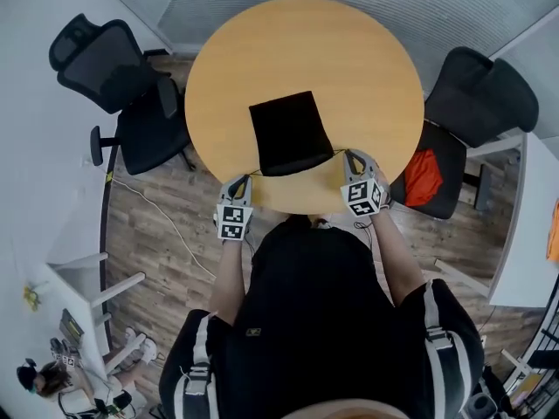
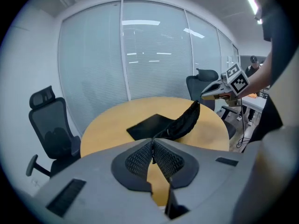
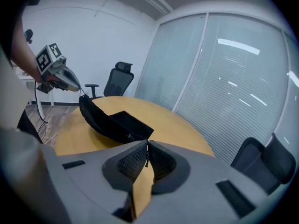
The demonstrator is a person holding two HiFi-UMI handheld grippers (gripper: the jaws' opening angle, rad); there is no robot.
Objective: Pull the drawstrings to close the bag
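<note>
A black drawstring bag [image 1: 288, 133] lies on the round wooden table [image 1: 349, 68], its mouth toward the near edge. My left gripper [image 1: 247, 180] is at the mouth's left corner and my right gripper [image 1: 351, 155] at its right corner. Both are shut on thin dark drawstring cords. In the left gripper view the pads [image 2: 140, 160] pinch a cord, and the bag's mouth [image 2: 183, 121] rises in a gathered band toward the right gripper [image 2: 205, 94]. The right gripper view shows the same grip at its closed jaws [image 3: 147, 154], with the bag [image 3: 110, 122] stretched toward the left gripper [image 3: 80, 89].
Black office chairs stand left [image 1: 131, 94] and right [image 1: 476, 103] of the table, with an orange-red cloth [image 1: 424, 175] on the right one's seat. A glass wall with blinds [image 2: 154, 55] runs behind the table. A white desk [image 1: 524, 234] is at the right.
</note>
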